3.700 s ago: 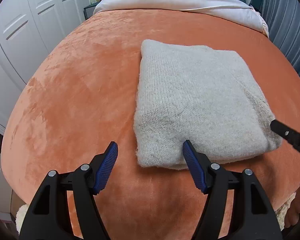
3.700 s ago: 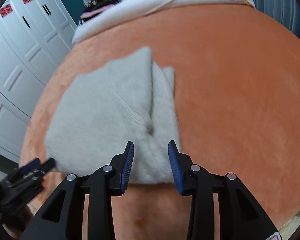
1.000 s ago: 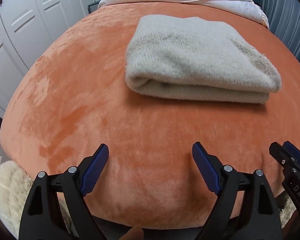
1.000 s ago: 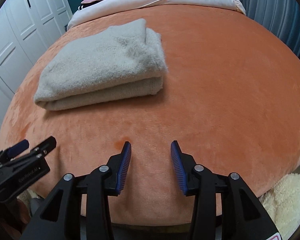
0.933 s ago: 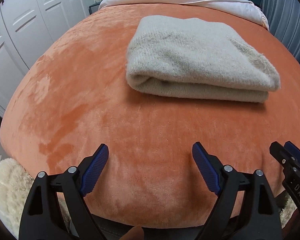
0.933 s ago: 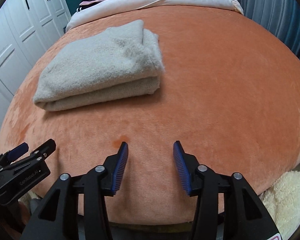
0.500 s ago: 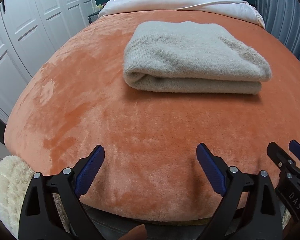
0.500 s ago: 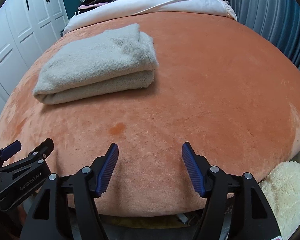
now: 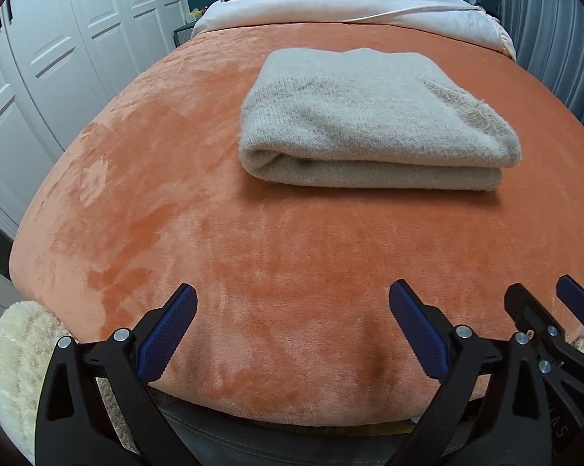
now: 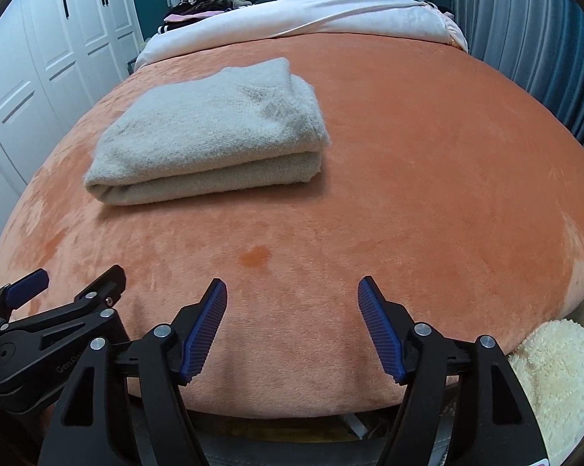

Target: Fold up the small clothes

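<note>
A: What has changed?

B: Both grippers have pulled back from the folded knit [image 9: 373, 124]. Earlier they sat at its near edge; now it lies alone, well apart from them, mid-bed on the orange blanket [image 9: 175, 194]. The fold looks finished.

A: And the grippers?

B: The left gripper [image 9: 292, 334] and right gripper [image 10: 292, 326] hover side by side over the bed's near edge, angled down. Both sets of jaws are spread and opening wider, with nothing between them.
</note>
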`<state>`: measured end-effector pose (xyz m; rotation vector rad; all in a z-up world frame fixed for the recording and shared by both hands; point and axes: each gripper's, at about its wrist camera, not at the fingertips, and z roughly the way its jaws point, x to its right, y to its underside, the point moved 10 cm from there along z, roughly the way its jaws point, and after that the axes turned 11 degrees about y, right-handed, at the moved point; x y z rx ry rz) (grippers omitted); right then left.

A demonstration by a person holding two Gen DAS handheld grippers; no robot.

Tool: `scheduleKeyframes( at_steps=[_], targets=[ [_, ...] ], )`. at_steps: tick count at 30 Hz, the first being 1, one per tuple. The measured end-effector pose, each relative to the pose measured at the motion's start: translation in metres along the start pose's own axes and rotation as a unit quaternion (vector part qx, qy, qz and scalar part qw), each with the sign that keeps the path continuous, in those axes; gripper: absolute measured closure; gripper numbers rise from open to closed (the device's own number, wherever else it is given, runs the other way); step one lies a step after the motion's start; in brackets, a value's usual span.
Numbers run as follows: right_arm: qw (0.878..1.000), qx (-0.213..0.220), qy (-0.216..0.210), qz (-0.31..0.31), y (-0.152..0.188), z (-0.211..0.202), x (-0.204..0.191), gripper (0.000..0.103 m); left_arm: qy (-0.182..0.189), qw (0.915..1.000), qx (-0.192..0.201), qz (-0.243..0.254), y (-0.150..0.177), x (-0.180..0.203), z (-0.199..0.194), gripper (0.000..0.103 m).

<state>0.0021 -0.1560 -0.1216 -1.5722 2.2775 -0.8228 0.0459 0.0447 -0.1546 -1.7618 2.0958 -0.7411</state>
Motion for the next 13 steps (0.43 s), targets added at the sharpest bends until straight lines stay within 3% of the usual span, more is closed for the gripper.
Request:
scheduleKeyframes(
  at_steps=[13],
  targets=[
    [1.0, 0.005, 0.006, 0.001, -0.0005, -0.006, 0.0015, 0.034, 0.0, 1.0, 0.008, -0.002, -0.0017, -0.0006, -0.0051, 0.011]
  ],
)
